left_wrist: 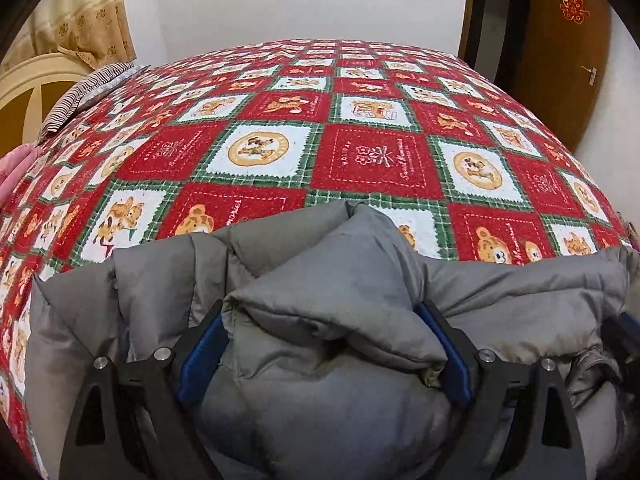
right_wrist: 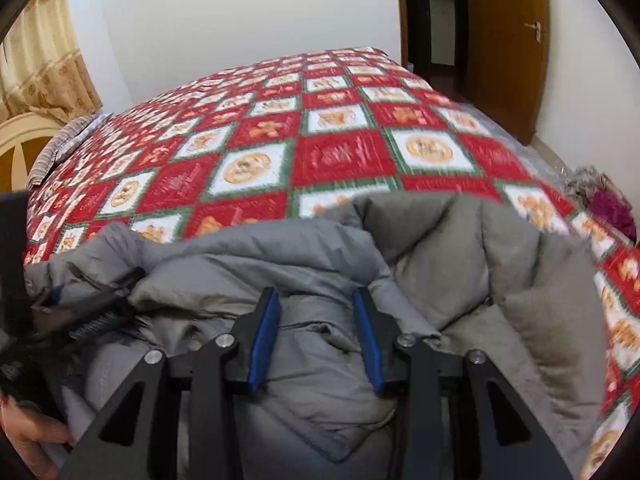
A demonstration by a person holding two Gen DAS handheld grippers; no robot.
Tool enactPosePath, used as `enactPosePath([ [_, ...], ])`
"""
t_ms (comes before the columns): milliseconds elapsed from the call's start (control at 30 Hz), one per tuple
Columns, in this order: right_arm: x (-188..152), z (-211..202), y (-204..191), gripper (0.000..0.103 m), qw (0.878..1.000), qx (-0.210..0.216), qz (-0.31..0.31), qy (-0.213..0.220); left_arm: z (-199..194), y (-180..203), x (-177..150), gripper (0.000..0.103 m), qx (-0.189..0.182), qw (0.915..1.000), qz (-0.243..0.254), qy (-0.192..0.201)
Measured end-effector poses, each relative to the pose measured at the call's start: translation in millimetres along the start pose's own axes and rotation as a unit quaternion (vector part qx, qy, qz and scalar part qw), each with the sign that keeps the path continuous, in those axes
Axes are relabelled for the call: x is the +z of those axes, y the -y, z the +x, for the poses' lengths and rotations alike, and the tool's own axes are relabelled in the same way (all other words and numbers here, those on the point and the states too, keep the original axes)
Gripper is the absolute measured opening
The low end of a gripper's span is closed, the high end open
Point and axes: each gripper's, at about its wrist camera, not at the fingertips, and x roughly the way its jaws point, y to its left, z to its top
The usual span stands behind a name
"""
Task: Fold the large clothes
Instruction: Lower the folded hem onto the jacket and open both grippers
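A grey puffy down jacket (left_wrist: 332, 312) lies bunched at the near edge of the bed. My left gripper (left_wrist: 322, 314) has its blue-padded jaws wide apart around a thick fold of the jacket, and the padding bulges between them. In the right wrist view the same jacket (right_wrist: 460, 264) fills the lower half. My right gripper (right_wrist: 316, 296) stands with its jaws partly apart over a flat fold of the grey fabric. The left gripper (right_wrist: 84, 312) shows at the left edge of that view, beside the person's hand (right_wrist: 28, 444).
The bed is covered by a red, white and green checked bear-print blanket (left_wrist: 360, 152). A striped pillow (left_wrist: 84, 96) and a cream headboard (left_wrist: 36, 80) are at the far left. A wooden door (left_wrist: 560, 52) is at the right. Loose cloth (right_wrist: 600, 200) lies beside the bed.
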Motion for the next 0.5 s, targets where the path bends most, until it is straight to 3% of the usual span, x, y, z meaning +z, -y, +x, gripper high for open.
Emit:
enactPosePath([
  [133, 20.1, -3.9, -36.4, 0.045, 0.998, 0.016, -0.058, 0.015, 0.5, -0.4, -0.4, 0.092, -0.003, 1.0, -0.003, 0.002],
  [267, 11.4, 40.4, -57.2, 0.04, 0.994, 0.011, -0.096, -0.051, -0.2, -1.9, -0.7, 0.092, -0.006, 1.0, -0.007, 0.003],
  [500, 0.7, 45.4, -60.9, 0.041, 0.993, -0.005, -0.117, -0.028, 0.9, -7.6, 0.5, 0.093, -0.016, 0.9995, -0.027, 0.008],
])
